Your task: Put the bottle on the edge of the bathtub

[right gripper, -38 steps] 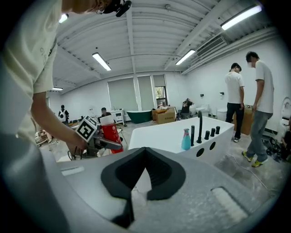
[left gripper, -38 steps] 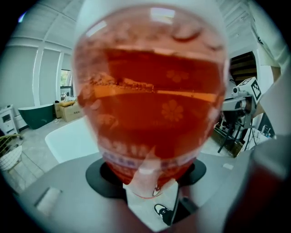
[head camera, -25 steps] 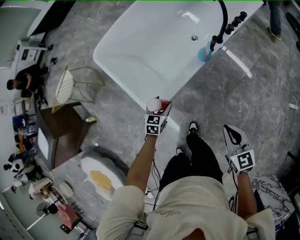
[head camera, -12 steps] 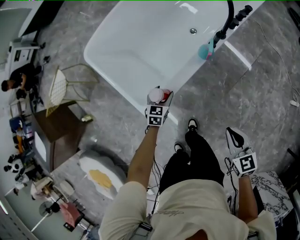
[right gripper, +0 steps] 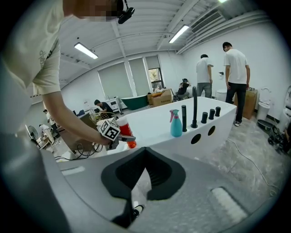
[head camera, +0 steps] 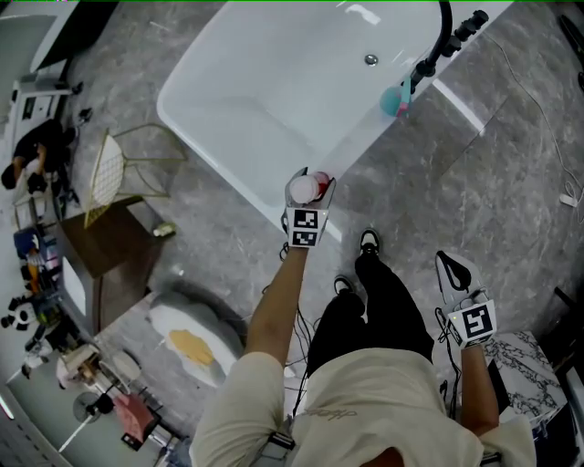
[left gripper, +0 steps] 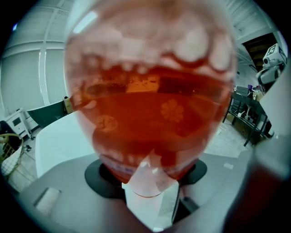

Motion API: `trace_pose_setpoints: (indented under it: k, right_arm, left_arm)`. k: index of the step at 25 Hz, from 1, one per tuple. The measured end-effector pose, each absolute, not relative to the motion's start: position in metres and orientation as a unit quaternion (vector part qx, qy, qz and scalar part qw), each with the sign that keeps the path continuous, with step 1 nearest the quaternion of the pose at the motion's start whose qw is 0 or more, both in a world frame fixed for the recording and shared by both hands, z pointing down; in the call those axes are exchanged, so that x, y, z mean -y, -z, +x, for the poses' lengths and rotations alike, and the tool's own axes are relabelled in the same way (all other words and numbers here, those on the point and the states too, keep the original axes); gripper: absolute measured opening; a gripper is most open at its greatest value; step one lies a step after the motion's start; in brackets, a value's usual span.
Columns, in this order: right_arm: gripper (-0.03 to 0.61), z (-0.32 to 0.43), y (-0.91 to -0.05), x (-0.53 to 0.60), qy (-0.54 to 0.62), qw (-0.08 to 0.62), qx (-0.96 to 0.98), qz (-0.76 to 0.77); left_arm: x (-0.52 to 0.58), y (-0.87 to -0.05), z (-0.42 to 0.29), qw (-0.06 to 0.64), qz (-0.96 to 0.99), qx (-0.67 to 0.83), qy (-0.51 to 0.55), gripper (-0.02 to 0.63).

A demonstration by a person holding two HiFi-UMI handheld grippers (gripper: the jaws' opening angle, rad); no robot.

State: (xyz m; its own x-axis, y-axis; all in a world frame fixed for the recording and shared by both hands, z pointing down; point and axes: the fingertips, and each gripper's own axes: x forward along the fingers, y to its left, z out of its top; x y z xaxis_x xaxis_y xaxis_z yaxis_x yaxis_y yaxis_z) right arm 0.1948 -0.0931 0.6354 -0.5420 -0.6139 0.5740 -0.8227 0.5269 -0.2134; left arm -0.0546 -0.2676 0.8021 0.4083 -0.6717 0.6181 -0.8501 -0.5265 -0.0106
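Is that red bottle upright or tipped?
Upright: in the right gripper view the bottle stands vertical, white cap on top, held in the left gripper.

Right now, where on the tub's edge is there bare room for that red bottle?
Bare: the bathtub rim running from the left gripper toward the wire chair, and the stretch up to the teal spray bottle. Crowded: beyond it, by the faucet and knobs.
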Motion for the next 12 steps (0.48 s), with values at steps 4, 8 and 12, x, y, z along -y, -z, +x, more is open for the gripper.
trace_pose_setpoints:
  k: [4,8,12]
  right_arm:
    - [0.0,0.197,-0.638,0.095,-0.239,0.216,0.846,0.425]
    - [0.0,0.195,-0.637,0.098,-0.242,0.209,0.849,0.421]
    - [0.0,0.186,-0.631,0.102,-0.237,0.199,0.857,0.412]
  left_arm:
    - [0.265,-0.806,-0.055,0.156,0.818,0.471,-0.293,0.314]
    - [0.257,-0.814,-0.056,0.164,0.806,0.476,-0.311,0.346]
    - [0.241,-0.819,-0.062,0.183,0.794,0.48,-0.326,0.407]
